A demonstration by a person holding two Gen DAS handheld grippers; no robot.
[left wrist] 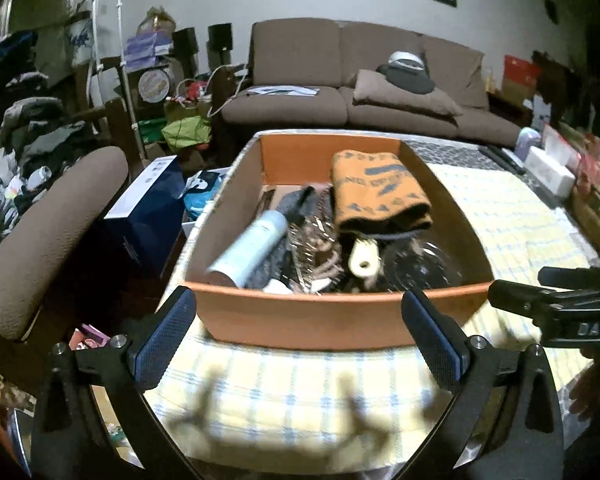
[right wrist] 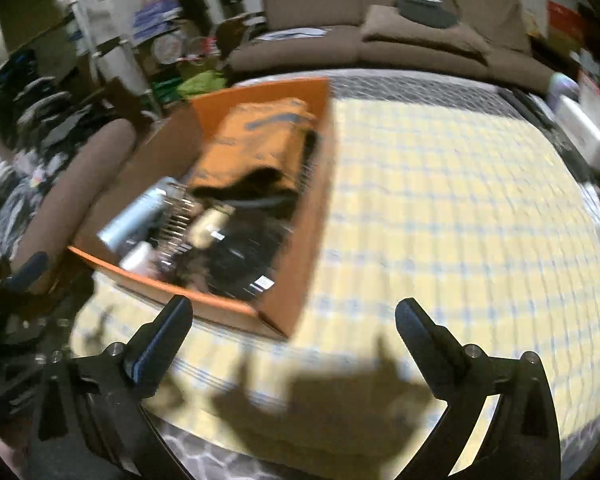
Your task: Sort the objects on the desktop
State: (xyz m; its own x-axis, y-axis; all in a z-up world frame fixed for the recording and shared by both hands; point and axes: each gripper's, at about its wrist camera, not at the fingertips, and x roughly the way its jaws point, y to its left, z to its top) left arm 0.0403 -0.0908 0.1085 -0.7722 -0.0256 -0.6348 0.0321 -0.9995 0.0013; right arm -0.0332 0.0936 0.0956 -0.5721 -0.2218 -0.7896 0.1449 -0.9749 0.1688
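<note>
- The orange cardboard box (left wrist: 300, 320) sits on the checked cloth (left wrist: 300, 396) of the bench, towards its left edge. It holds the sorted things, while the cloth to its right lies bare.
- The left hand-held gripper (left wrist: 300, 336) has its jaws spread wide with nothing between them, just short of the box's near wall.
- The right hand-held gripper (right wrist: 294, 336) is likewise wide open and empty, near the box's near right corner.
- The pale blue bottle (left wrist: 250, 246) lies tilted at the box's left. It is probably stiff, smooth and apt to roll, so a grip across its middle would be best.
- The folded orange towel (left wrist: 376, 192) at the far right is soft and light. A pinch on the folded edge should serve.
- The cream roll (left wrist: 364, 264) in the middle looks light and crushable, so it wants a gentle squeeze on its sides.
- The dark clear-plastic item (left wrist: 424, 268) near right looks thin and slippery. What it is I cannot tell.
- The box itself is probably light with flexing walls, so it is better taken with both grippers on opposite rims.
</note>
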